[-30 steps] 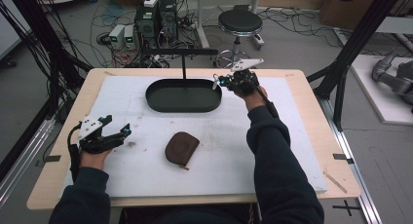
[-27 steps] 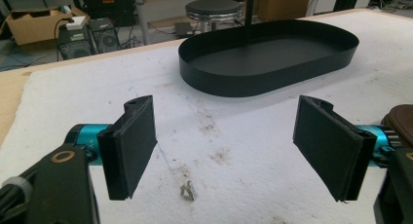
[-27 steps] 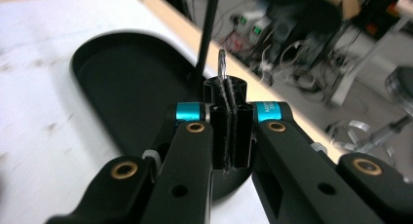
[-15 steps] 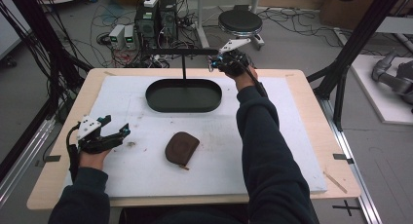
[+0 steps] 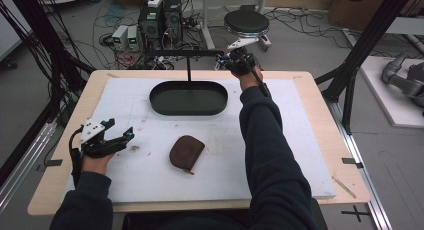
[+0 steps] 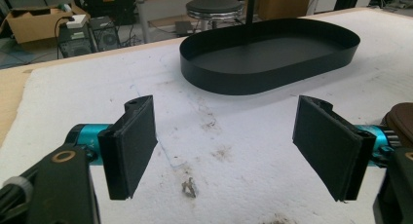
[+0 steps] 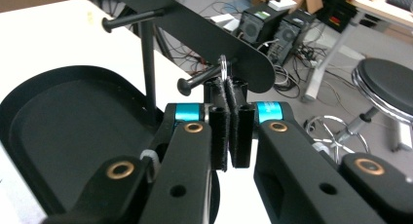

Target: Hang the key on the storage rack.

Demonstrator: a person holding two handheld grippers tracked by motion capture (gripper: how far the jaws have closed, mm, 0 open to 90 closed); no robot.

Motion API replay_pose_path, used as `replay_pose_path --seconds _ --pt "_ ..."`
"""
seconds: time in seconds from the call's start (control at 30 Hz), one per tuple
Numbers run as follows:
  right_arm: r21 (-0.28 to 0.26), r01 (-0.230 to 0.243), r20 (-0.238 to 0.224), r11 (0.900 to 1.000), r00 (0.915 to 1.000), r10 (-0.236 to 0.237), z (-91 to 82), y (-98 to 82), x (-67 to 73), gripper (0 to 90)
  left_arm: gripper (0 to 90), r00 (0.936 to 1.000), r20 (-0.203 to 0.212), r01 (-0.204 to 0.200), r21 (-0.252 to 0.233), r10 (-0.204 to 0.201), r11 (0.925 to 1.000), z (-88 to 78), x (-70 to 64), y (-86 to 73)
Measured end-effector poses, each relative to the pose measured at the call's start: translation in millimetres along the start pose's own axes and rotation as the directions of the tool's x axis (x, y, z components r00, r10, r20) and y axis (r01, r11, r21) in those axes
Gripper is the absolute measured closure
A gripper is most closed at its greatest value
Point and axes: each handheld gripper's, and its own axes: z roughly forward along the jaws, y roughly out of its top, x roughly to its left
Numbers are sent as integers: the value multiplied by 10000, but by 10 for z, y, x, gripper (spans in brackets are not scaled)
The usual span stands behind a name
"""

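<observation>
Ring (image 7: 223, 64): thin metal loop, pinched in right claw (image 7: 230, 95), at a peg of the stand's crossbar (image 7: 195, 34) over the counter's far edge.
Handling: judged light, stiff, slippery; best held by its lower arc.
Right claw: clenched on ring.
Left claw (image 6: 224, 146): released, jaws wide, near counter's left edge.
Tray (image 5: 165, 102): black oval, holds nothing but the stand's post.
Pouch (image 5: 186, 152): brown, soft-looking, mid-counter.
</observation>
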Motion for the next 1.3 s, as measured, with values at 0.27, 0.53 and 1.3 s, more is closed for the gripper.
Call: replay_pose_path --seconds 0.27,0.53,1.3 --pt "-182 -302 134 9994 9994 304 -237 -27 -48 612 245 10000 8 31 73 -31 10000 26 5 -1" --pt "-485 -509 -314 9975 9983 494 -981 -319 -181 344 244 9999 112 65 28 -65 10000 23 -9 2" --pt "397 -1184 483 9922 9920 1165 -1514 -1779 110 209 212 9996 145 243 -74 -242 9997 -2 -13 11"
